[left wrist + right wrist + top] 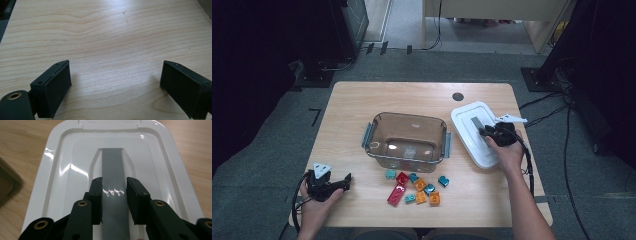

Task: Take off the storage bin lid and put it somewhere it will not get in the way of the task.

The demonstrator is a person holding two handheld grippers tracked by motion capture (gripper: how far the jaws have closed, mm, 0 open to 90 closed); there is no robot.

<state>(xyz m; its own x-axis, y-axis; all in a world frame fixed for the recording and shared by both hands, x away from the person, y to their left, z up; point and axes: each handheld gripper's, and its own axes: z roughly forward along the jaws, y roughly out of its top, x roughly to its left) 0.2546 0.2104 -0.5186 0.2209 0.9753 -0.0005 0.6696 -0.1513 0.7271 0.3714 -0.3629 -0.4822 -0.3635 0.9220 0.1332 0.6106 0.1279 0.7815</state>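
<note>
both jaws of the right gripper [114,195] straddle the white lid's [62,177] grey handle [112,167], narrowly parted.

A wooden table [362,100] sits mid-frame, bearing a clear bin [406,141] at centre, a white lid [472,131] right, bricks [417,187] lower centre.

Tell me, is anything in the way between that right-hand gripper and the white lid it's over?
Nothing visible. The right gripper sits directly over the white lid, its jaws either side of the grey handle strip. The clear container stands apart, to the lid's left.
</note>
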